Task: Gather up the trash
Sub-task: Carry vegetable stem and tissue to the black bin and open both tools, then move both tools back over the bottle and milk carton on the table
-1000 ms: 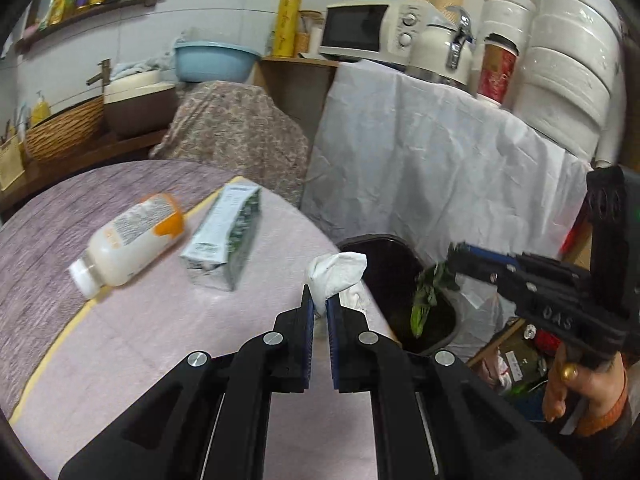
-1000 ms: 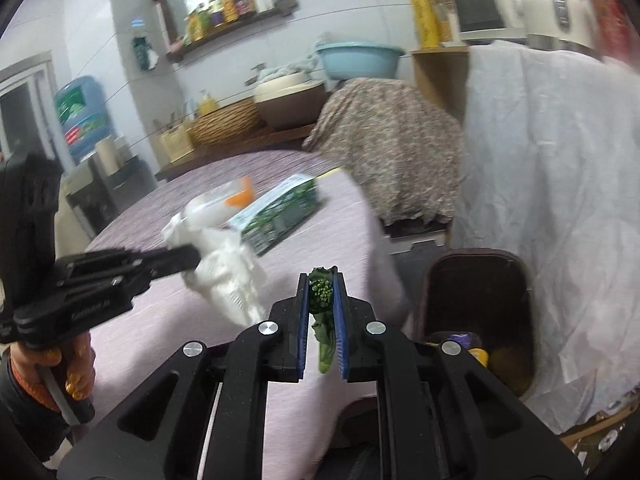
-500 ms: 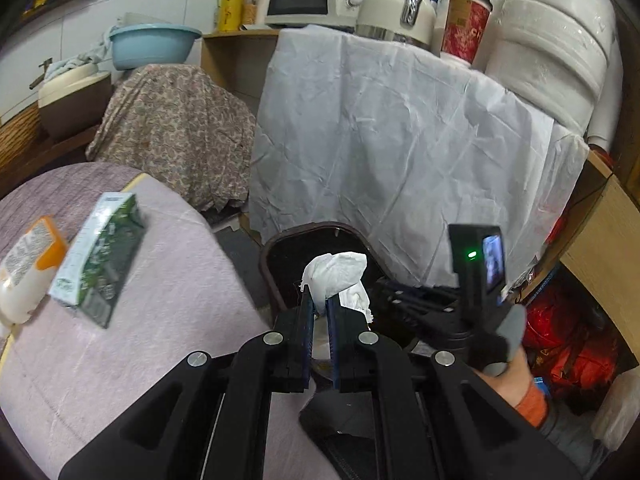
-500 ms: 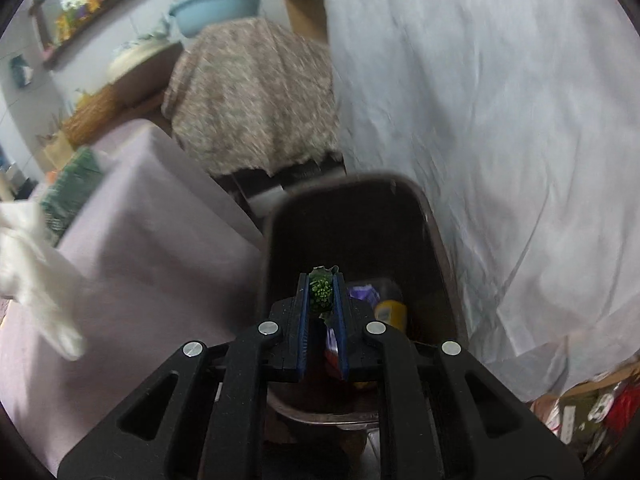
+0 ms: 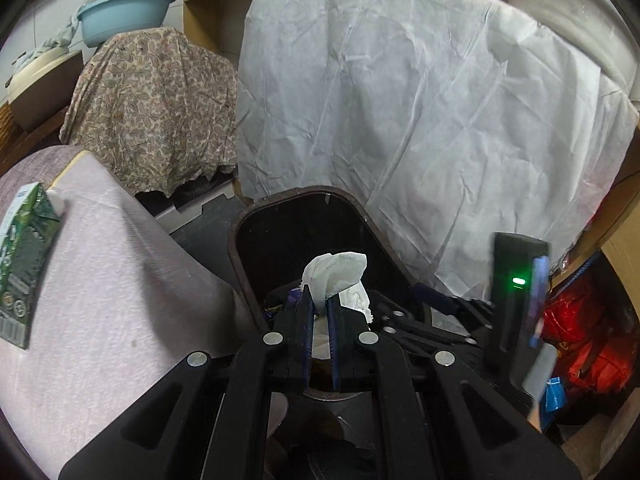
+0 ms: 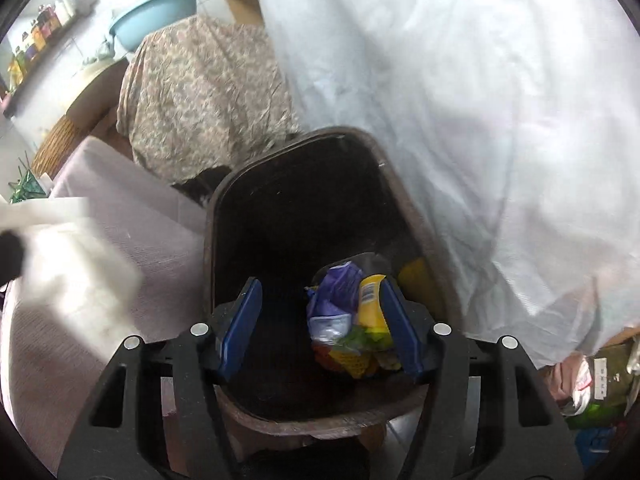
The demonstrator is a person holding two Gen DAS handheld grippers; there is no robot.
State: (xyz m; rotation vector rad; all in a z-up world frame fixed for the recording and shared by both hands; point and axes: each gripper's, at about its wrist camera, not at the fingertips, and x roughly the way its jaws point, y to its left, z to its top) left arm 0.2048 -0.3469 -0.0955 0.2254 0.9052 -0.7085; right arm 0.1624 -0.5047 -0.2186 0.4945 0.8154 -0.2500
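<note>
The left gripper (image 5: 319,312) is clamped on a crumpled white tissue (image 5: 336,270), its two blue pads pressed together against the lower part of the wad. It is held directly over the mouth of the dark brown trash bin (image 5: 240,264), probably so that a release drops the tissue inside rather than onto the table edge. The tissue's long axis runs from 7 o'clock to 1 o'clock in the left wrist view, and the loose end points up and away from the fingers toward the bin's far wall.

The right gripper (image 6: 320,320) has its jaws wide apart with nothing between them. It sits low over the same bin (image 6: 208,240), a position consistent with having no load left to carry. Below it, at 5 o'clock in the bin, lies a heap of wrappers (image 6: 348,312): purple, yellow and some green; the green piece may be vegetable matter, but the view is too cluttered to confirm.

A green carton (image 5: 24,272) remains on the cloth-covered table (image 5: 120,300) at 9 o'clock, uncollected.
</note>
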